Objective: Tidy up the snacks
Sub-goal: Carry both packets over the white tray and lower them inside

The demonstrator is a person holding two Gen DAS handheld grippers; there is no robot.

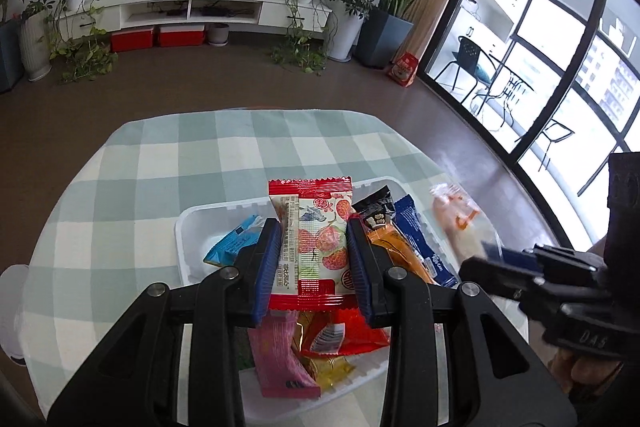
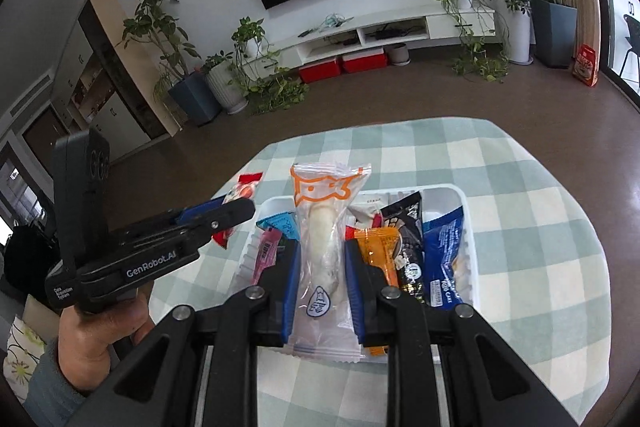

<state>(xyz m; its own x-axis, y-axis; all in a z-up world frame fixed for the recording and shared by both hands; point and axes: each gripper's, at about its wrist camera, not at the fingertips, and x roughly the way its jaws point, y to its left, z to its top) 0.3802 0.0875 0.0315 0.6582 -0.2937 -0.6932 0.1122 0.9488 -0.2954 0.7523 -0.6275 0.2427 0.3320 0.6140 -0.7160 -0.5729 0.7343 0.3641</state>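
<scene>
While both packets hang above the white tray (image 1: 188, 227): keep left gripper (image 1: 314, 263) clamped on strawberry snack (image 1: 316, 239), right gripper (image 2: 322, 279) pinching clear fish-print packet (image 2: 322, 227); carry clear of the tray's packets, set down apart, sorted by kind.

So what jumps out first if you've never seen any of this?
Each hand-held gripper is clamped on a snack: the left hand-held gripper holds a red strawberry-print packet, the right hand-held gripper a clear packet with an orange cat outline. Beneath them a white tray of colourful snacks sits on a green-checked tablecloth.
</scene>
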